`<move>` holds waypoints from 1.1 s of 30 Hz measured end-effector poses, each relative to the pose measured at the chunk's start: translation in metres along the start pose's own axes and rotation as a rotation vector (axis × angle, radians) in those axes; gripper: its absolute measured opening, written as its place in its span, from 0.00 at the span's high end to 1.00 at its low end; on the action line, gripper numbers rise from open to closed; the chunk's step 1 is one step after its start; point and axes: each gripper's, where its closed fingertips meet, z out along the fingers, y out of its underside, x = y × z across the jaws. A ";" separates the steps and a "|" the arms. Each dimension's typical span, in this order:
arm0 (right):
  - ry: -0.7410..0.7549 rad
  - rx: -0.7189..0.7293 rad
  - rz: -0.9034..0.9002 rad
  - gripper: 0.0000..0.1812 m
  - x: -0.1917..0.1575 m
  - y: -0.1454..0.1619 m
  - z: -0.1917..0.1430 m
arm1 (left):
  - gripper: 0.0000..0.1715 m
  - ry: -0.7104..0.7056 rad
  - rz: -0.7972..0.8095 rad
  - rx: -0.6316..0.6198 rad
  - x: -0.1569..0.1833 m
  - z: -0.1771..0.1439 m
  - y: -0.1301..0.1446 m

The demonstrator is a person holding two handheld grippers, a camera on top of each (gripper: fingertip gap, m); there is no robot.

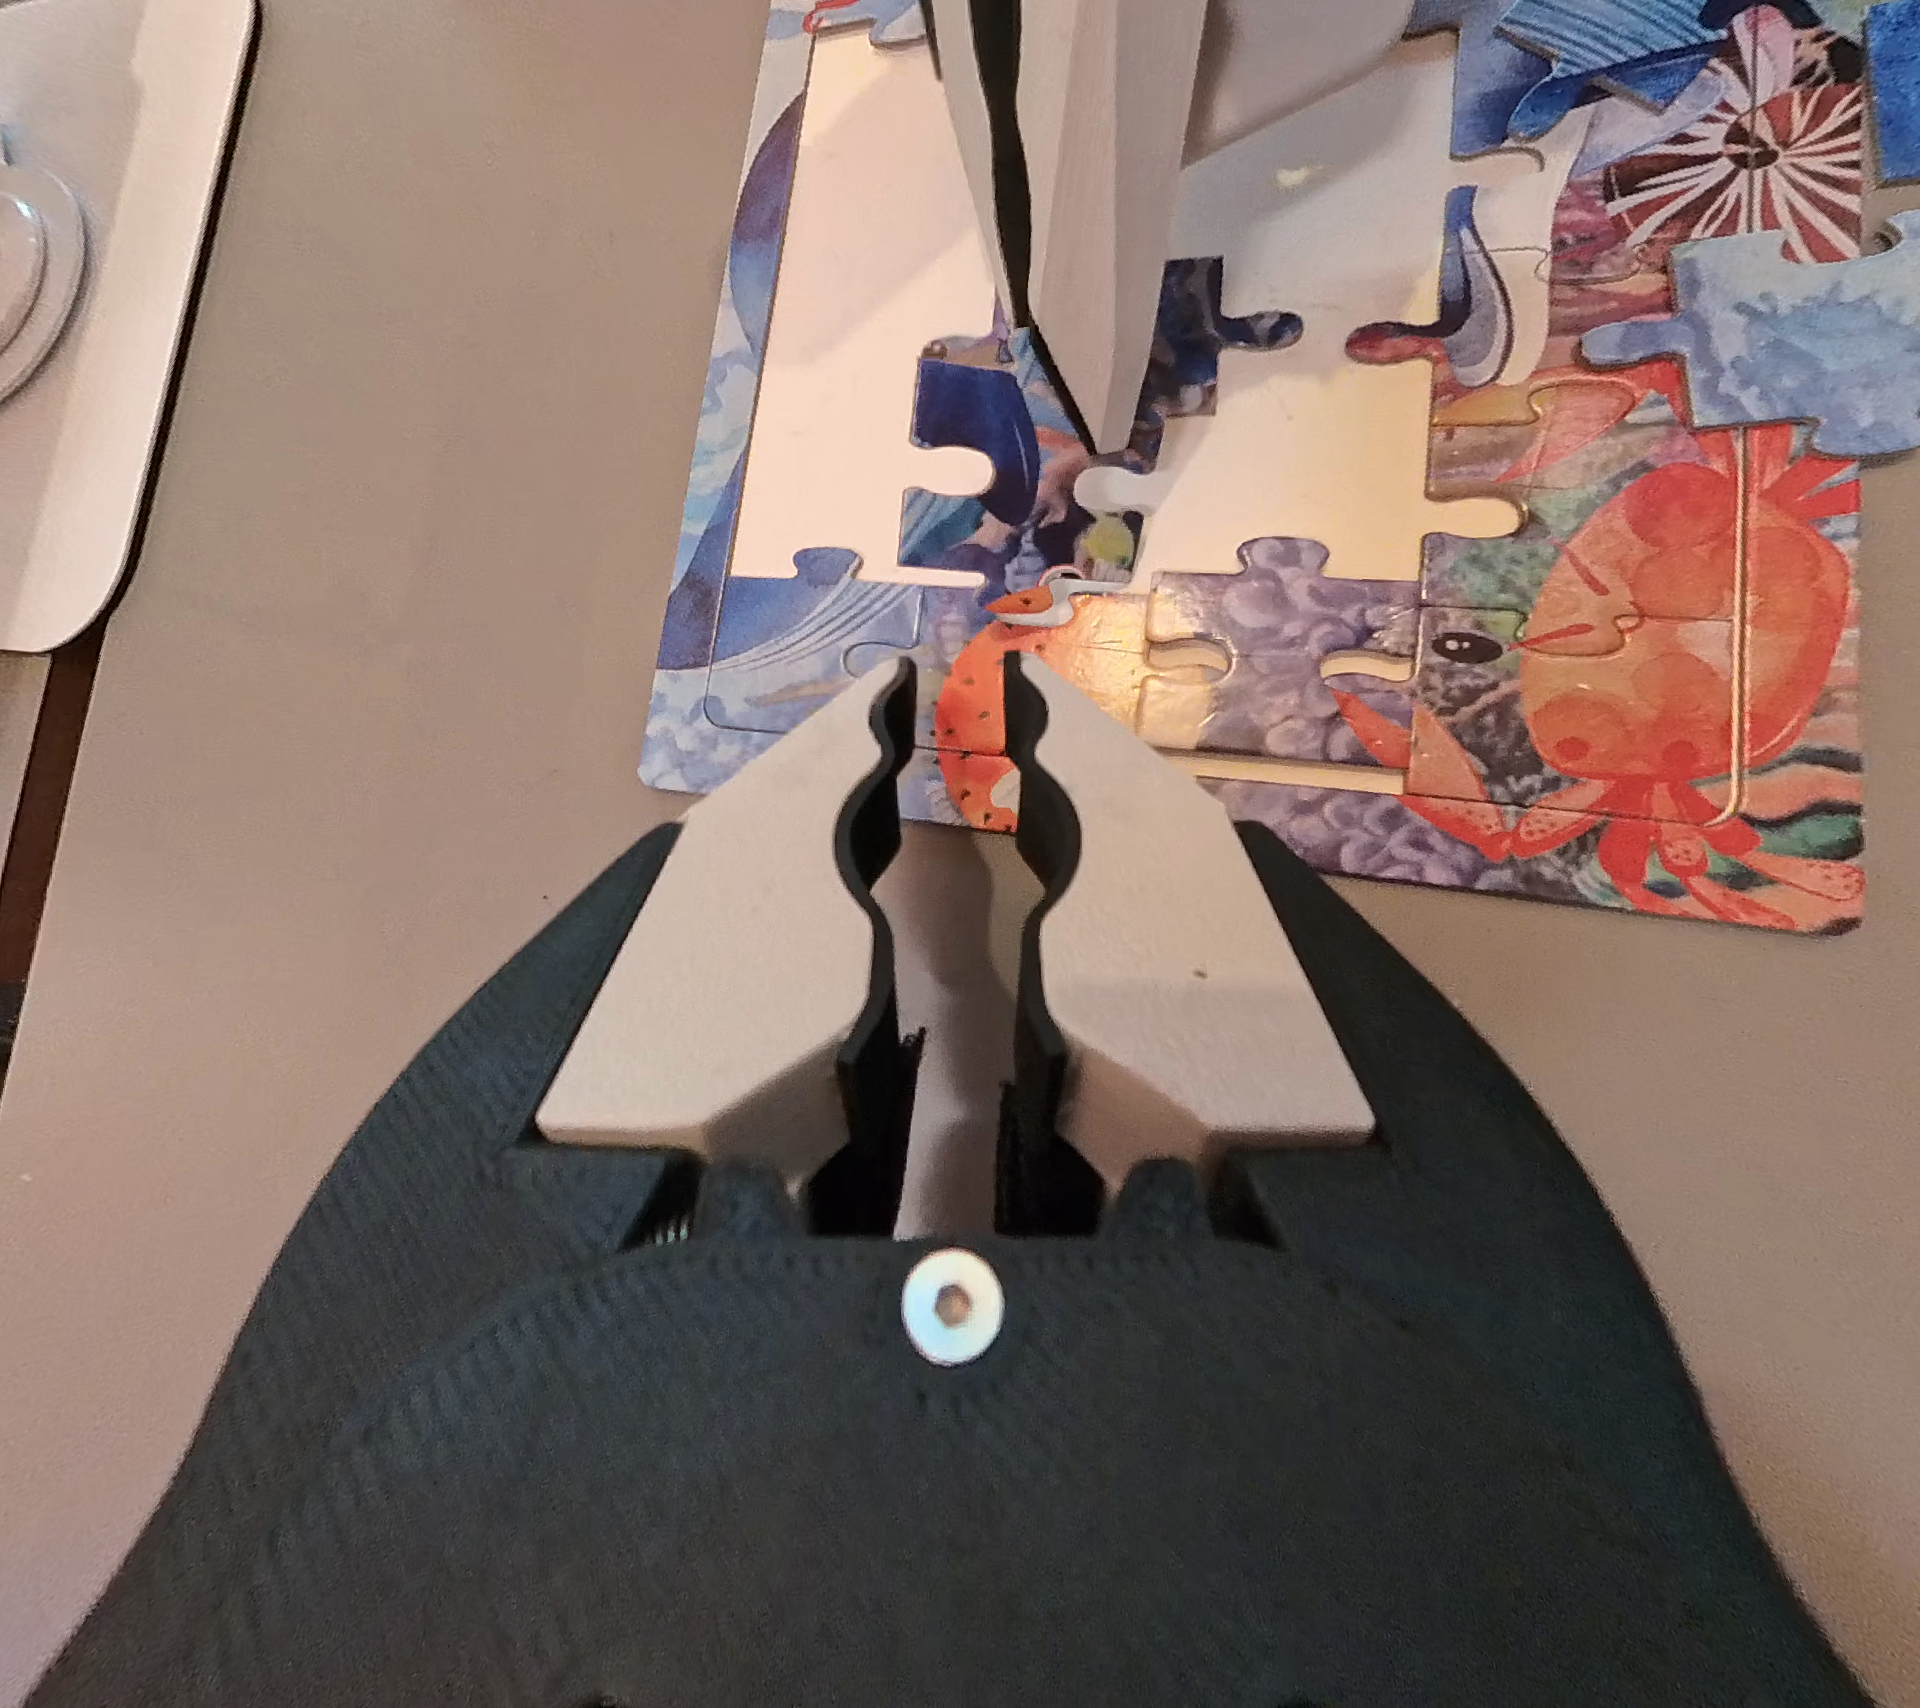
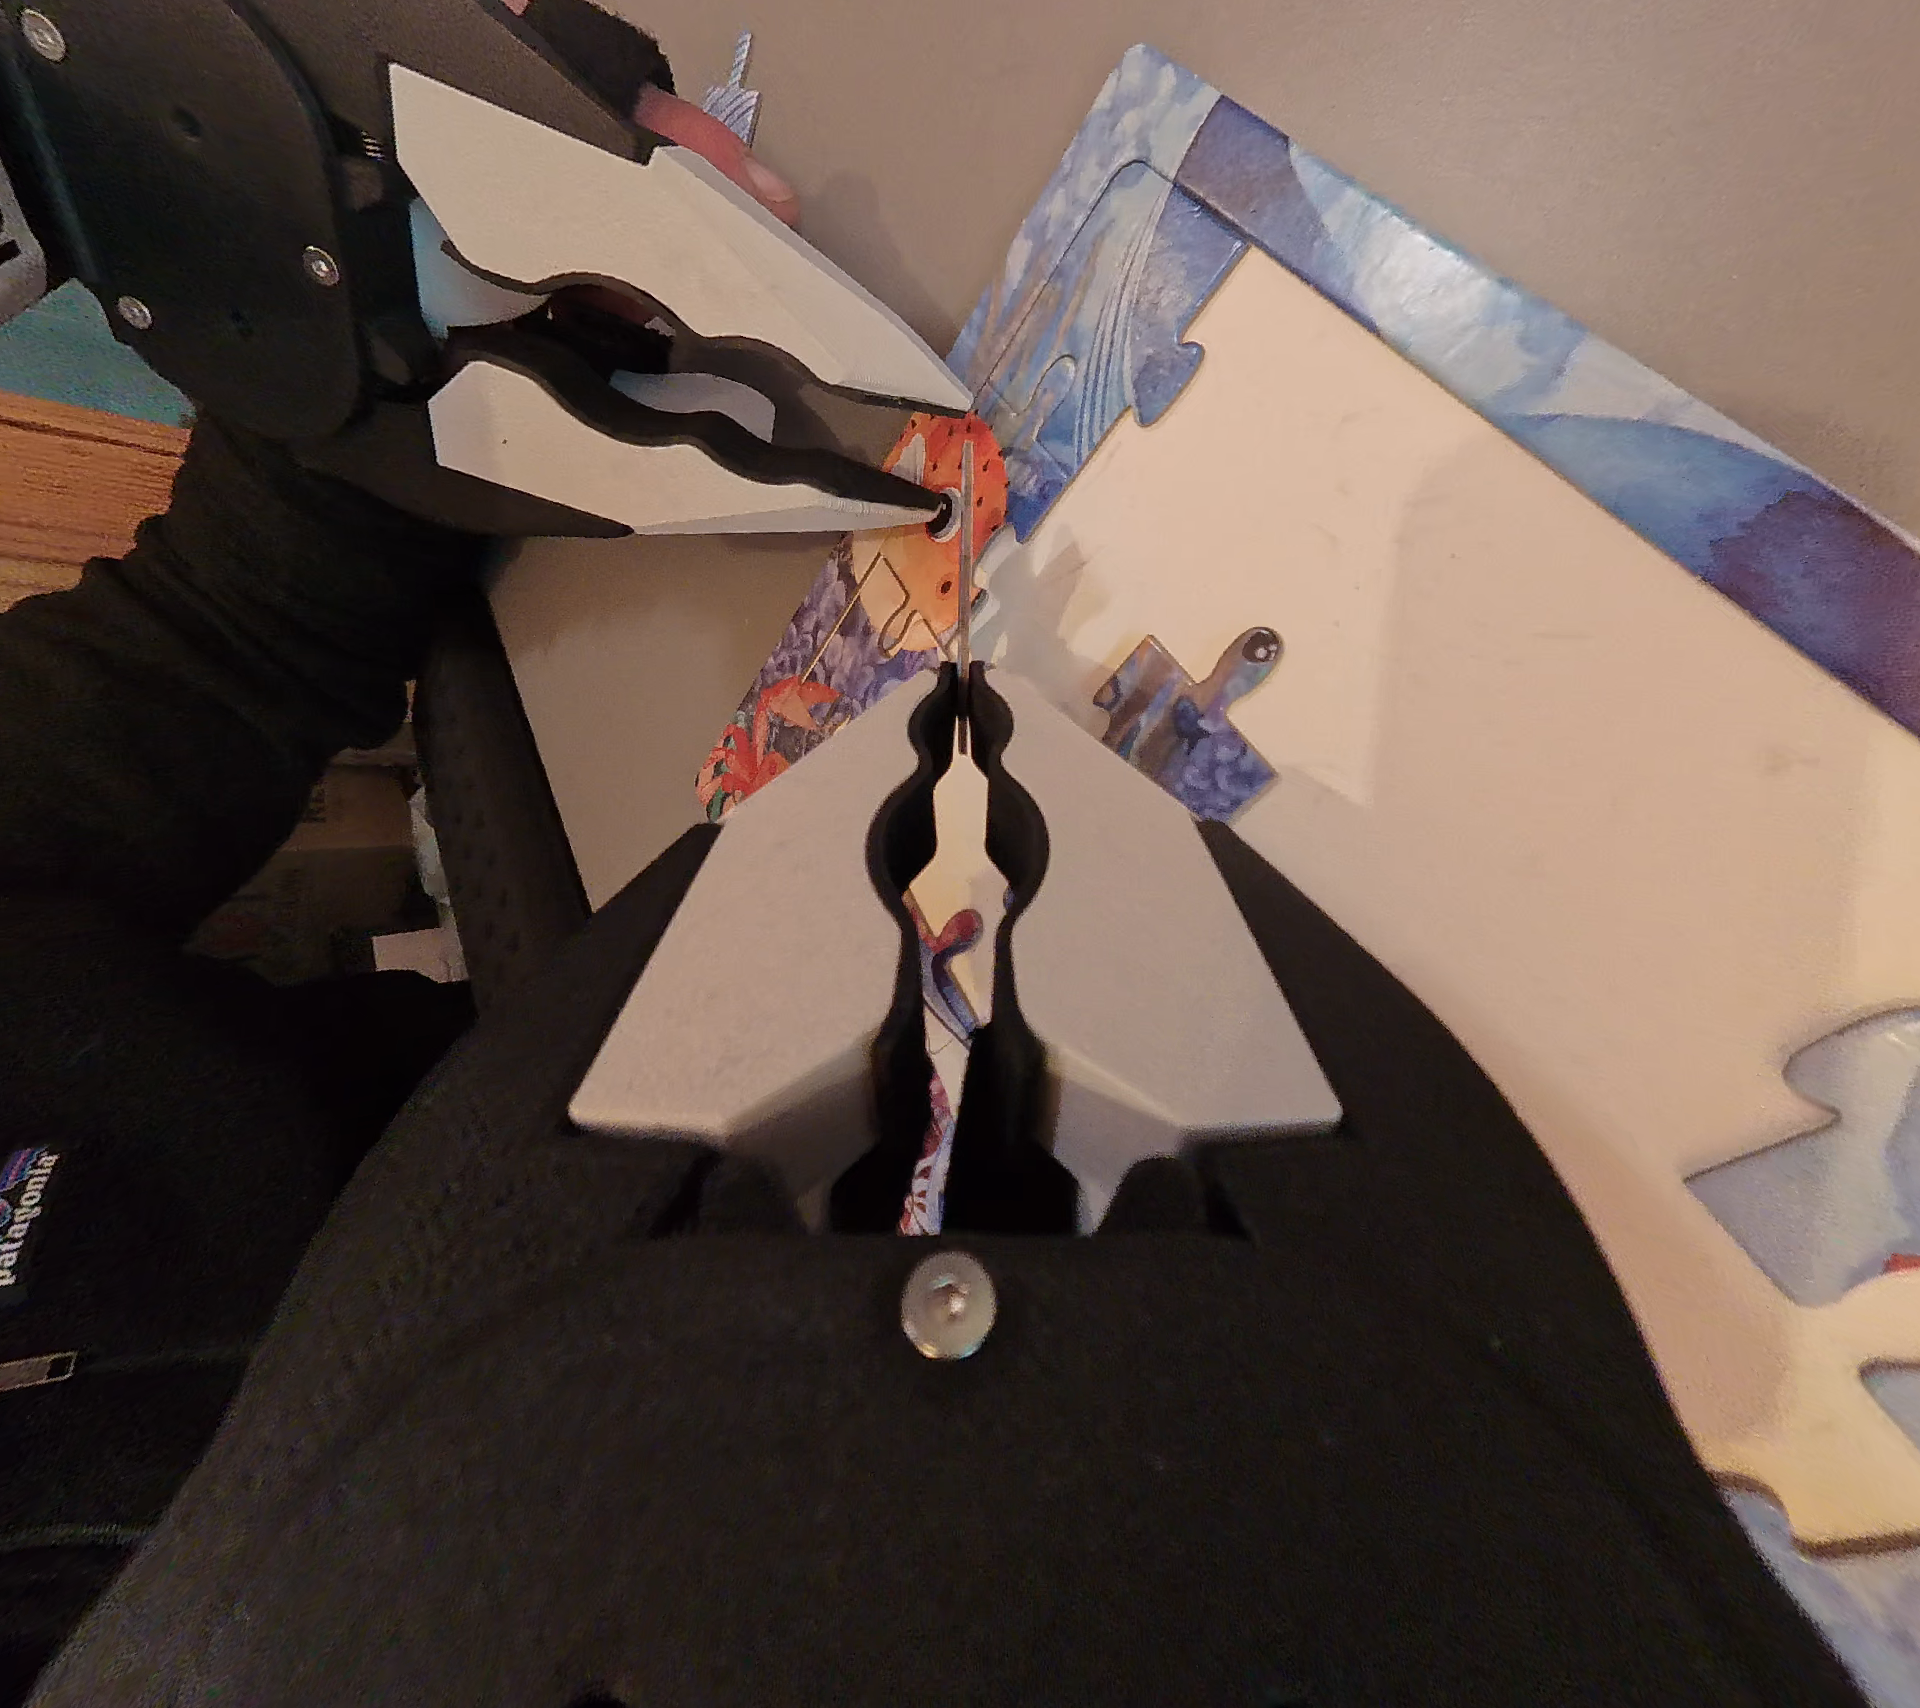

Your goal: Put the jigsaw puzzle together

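Right claw (image 2: 964, 702) pinches a thin, stiff puzzle piece (image 2: 966, 536) edge-on above the tray (image 2: 1455, 515); left claw (image 1: 961, 682), slightly parted, holds nothing. Light card: best gripped by its edge.

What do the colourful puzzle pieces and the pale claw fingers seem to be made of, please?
The colourful flat jigsaw pieces look like printed cardboard with a slight sheen: the piece held edge-on in the right claw shows a thin layered edge. The pale claw fingers look like matte moulded or printed plastic with black, possibly rubbery, wavy liners. The left claw body shows fine layered ridges, suggesting 3D printing.
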 end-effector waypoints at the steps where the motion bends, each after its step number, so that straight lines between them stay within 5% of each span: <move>1: -0.017 0.002 0.010 1.00 -0.001 0.000 0.000 | 0.92 0.003 0.004 -0.009 0.001 0.001 0.002; 11: -0.078 0.002 0.087 1.00 0.001 0.002 0.003 | 0.94 0.020 0.001 0.088 0.004 -0.003 -0.016; 33: -0.179 -0.064 0.181 1.00 0.001 0.008 0.003 | 1.00 0.039 0.007 0.076 0.009 0.010 -0.015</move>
